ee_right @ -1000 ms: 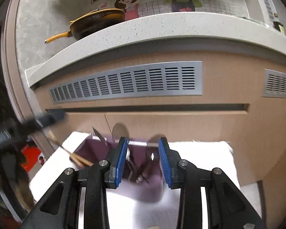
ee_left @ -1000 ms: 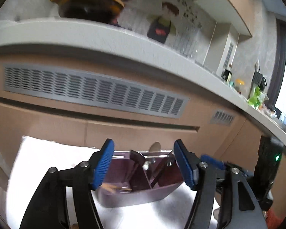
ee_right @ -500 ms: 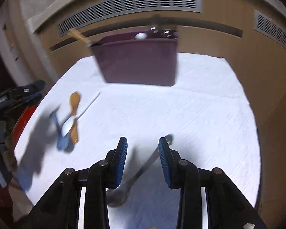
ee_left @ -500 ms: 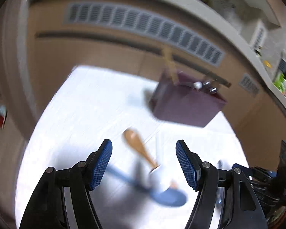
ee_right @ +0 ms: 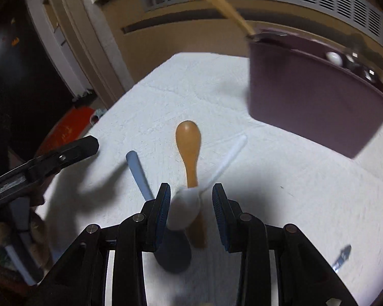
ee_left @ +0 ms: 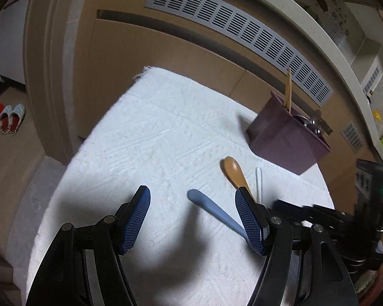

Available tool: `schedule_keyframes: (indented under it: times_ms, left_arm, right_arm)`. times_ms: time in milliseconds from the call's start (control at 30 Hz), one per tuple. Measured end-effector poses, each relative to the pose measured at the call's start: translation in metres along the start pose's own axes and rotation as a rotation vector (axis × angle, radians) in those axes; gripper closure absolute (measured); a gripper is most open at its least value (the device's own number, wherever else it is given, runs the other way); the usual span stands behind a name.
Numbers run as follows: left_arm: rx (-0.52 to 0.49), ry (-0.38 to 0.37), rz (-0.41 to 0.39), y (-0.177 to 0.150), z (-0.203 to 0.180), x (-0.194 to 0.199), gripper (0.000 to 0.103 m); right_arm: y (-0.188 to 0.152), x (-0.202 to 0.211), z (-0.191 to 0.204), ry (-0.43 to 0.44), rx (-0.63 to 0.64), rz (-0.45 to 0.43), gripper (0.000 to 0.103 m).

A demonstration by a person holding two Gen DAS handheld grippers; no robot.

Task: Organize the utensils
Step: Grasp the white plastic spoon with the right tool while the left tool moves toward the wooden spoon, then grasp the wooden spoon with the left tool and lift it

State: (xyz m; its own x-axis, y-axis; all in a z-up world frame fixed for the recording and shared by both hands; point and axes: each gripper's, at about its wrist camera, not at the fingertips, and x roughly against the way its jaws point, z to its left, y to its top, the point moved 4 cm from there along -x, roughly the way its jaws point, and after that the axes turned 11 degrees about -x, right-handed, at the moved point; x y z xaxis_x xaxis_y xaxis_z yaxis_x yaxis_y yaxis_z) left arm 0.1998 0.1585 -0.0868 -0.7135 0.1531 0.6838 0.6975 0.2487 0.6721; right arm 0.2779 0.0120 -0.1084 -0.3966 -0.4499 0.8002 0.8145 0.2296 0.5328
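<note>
A wooden spoon (ee_right: 189, 150), a white spoon (ee_right: 189, 206) and a blue spoon (ee_right: 140, 176) lie crossed on a white cloth (ee_right: 280, 193). A purple utensil holder (ee_right: 311, 104) with chopsticks and metal utensils stands behind them. My right gripper (ee_right: 191, 211) is open, low over the pile, its jaws either side of the white spoon's bowl and the wooden handle. My left gripper (ee_left: 192, 216) is open above the blue spoon (ee_left: 212, 207); the wooden spoon (ee_left: 233, 173), white spoon's handle (ee_left: 258, 182) and holder (ee_left: 286, 140) lie beyond.
A wooden cabinet front with grey vent grilles (ee_left: 242, 33) rises behind the cloth. A metal utensil tip (ee_right: 342, 256) lies at the cloth's right. Slippers (ee_left: 11, 122) sit on the floor at left.
Both grippers have swung down from the holder toward the cloth. The right one has moved left from the metal spoon to the spoon pile. The left has lowered over the blue spoon.
</note>
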Motion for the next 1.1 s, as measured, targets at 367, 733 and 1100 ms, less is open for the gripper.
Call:
schedule_keyframes:
  times_ms: [367, 733, 1100]
  left_arm:
    - [-0.015, -0.196, 0.145, 0.019, -0.060, -0.061, 0.034]
    - [-0.271, -0.200, 0.244, 0.029, -0.148, -0.127, 0.034]
    - [-0.311, -0.111, 0.181, 0.021, -0.139, -0.084, 0.034]
  right_arm:
    - [-0.020, 0.025, -0.077, -0.180, -0.081, -0.037, 0.077]
    - [-0.063, 0.083, -0.142, -0.209, -0.174, -0.118, 0.075]
    - [-0.072, 0.092, -0.132, -0.197, -0.070, -0.161, 0.074]
